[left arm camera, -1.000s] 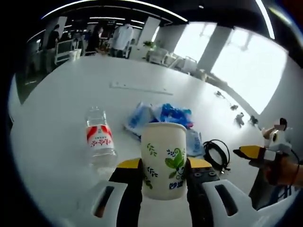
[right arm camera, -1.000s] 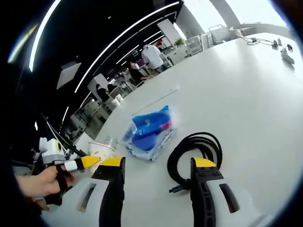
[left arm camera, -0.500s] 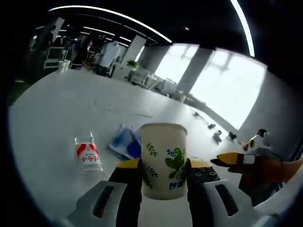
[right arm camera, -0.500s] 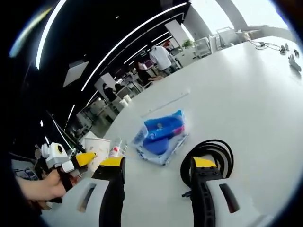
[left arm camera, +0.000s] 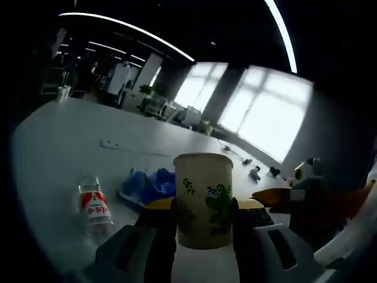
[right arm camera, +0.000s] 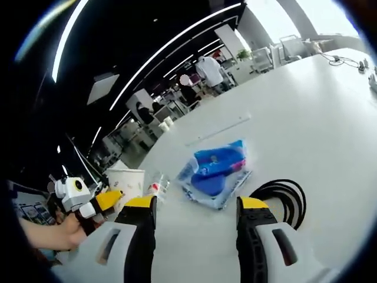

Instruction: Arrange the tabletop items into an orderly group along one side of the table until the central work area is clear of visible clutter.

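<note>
While the left gripper (left arm camera: 203, 207) clamps the cup (left arm camera: 203, 199) between its jaws, upright and, as far as we can judge, lifted off the tabletop (left arm camera: 53, 147), we take the step in hand to be carrying this cup toward the side where the group will stand. The cup sits dead centre in the left gripper view, its printed leaves facing us, the jaws pressed to both sides of its lower half.

Beyond it on the tabletop lie the other things: the bottle (left arm camera: 94, 206) on its side to the left, and the blue packet (left arm camera: 147, 184) behind the cup, near the bottle but apart from it. In the right gripper view we see the packet (right arm camera: 215, 171) lying ahead of the right gripper (right arm camera: 194, 207), whose jaws stand wide with nothing between them, and the black cable (right arm camera: 283, 197) coiled just beside its right jaw. The cup (right arm camera: 125, 183) shows there at the left, near the bottle (right arm camera: 156, 187).

Next we need to choose an edge spot, lower the cup level so it does not tip, and release only once its base rests flat. The free gripper seems best placed to take the packet or the cable.
</note>
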A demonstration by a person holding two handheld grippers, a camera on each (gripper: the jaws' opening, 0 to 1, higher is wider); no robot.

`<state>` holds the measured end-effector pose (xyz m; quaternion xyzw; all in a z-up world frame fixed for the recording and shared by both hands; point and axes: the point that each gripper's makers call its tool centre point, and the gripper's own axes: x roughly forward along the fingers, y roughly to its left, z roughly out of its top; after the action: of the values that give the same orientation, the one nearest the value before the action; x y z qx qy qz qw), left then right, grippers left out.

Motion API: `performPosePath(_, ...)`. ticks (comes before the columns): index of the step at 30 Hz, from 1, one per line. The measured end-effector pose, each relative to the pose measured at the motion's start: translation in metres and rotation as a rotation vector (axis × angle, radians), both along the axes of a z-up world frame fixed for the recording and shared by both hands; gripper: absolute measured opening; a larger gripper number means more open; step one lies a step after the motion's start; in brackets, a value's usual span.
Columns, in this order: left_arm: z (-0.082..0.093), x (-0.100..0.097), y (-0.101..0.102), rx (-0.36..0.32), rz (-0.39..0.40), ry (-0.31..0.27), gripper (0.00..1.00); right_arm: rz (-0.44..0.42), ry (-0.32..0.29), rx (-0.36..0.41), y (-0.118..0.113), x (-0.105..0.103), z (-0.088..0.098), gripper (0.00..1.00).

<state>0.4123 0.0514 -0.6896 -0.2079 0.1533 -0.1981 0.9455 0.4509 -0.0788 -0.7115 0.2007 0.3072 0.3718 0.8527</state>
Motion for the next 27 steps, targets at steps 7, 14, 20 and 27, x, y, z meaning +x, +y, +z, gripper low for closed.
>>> performPosePath(7,0.000,-0.003,-0.003,0.003,-0.017,-0.013,0.33,0.041,-0.005,0.011,0.015,-0.003,0.006,0.52)
performPosePath(14,-0.005,-0.010,-0.009,0.034,-0.050,-0.001,0.33,0.088,-0.009,0.028,0.032,-0.007,0.013,0.52)
performPosePath(20,-0.002,-0.011,-0.012,0.035,-0.060,-0.016,0.33,0.122,-0.005,0.035,0.041,-0.013,0.014,0.52)
performPosePath(27,-0.002,-0.013,-0.018,0.032,-0.078,-0.018,0.33,0.174,0.005,0.051,0.054,-0.026,0.015,0.52)
